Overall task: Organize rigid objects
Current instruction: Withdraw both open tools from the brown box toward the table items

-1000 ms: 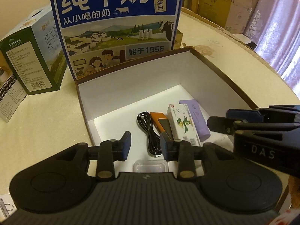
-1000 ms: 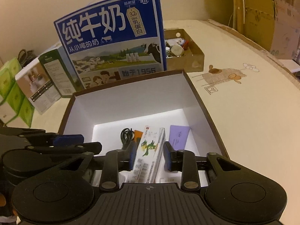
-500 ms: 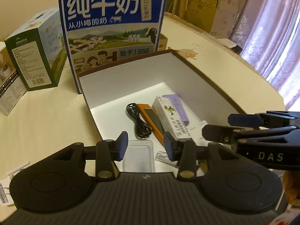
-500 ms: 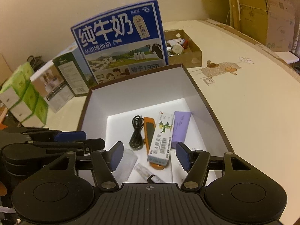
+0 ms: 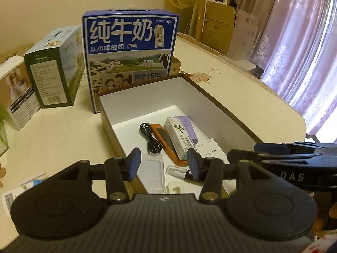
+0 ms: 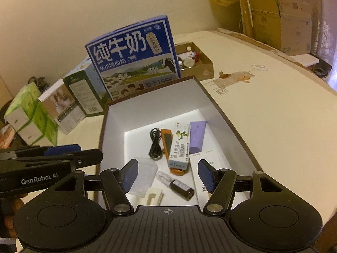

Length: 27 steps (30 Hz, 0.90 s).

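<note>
Now both claws spread, empty — right gripper (image 6: 167, 176) nearer vial (image 6: 175, 185), lower centre, lying diagonal; left gripper (image 5: 164, 163) alongside.

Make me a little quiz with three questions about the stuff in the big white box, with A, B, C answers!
1. Where does the black cable lie?
A. inside the white box
B. on top of the blue milk carton
C. on the floor

2. What colour is the tube beside the white medicine carton?
A. red
B. purple
C. green

3. How is the right tool now?
A. shut on the cable
B. shut on the small dark bottle
C. open, holding nothing

Answers:
1 A, the cable rests on the box floor next to the orange device.
2 B, the tube is pale purple.
3 C, its blue pads stand apart, having just been opening, with nothing gripped between them.
</note>
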Tool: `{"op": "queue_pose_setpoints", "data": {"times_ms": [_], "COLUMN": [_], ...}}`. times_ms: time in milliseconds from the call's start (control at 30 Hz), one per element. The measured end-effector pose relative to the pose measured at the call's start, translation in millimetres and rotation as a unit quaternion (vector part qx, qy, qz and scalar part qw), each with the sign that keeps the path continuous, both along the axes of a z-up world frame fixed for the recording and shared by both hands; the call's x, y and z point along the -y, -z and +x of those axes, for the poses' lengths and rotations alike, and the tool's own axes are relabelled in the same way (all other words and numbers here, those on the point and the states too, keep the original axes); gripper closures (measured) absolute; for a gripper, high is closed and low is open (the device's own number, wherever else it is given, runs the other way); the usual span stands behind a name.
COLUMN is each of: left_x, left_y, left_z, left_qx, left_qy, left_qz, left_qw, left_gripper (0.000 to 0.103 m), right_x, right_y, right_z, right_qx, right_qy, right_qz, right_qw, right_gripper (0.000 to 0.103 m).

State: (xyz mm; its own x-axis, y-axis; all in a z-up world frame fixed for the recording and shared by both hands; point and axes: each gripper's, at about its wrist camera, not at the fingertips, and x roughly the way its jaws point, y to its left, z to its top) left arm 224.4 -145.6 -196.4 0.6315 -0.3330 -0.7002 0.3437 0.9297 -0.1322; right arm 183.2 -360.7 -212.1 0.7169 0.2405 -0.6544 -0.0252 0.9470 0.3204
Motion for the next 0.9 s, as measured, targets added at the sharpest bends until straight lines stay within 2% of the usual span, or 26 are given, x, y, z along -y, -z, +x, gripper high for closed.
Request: {"op": "queue_pose_setpoints", "data": {"times_ms": [167,633,900], "left_x": [-20,-76,-109], "left_y": [-5,-17,-20], "left_z": [-23,-91,-134], "left_qx": [-0.002,0.008,0.007], "left_qy": [-0.010,-0.055,-0.089], "left_qz": [-0.013,-0.023,-0.032], "left_qw": [0.9999,0.9982,0.9955], "left_gripper": [0.059,0.059,0.059], "right_x": [-6,-51,-89], "right_y": [-8,-14,-13], "right_z": [-21,-69,-93], "right_qx": [0.012,0.015,0.019], "right_qy": [-0.001,-0.039,-0.083], "right_qz": [0.035,0.036,0.039], "right_qw": [0.999,0.998,0.996], "right_gripper": [0.043,0.043,0.043]}}
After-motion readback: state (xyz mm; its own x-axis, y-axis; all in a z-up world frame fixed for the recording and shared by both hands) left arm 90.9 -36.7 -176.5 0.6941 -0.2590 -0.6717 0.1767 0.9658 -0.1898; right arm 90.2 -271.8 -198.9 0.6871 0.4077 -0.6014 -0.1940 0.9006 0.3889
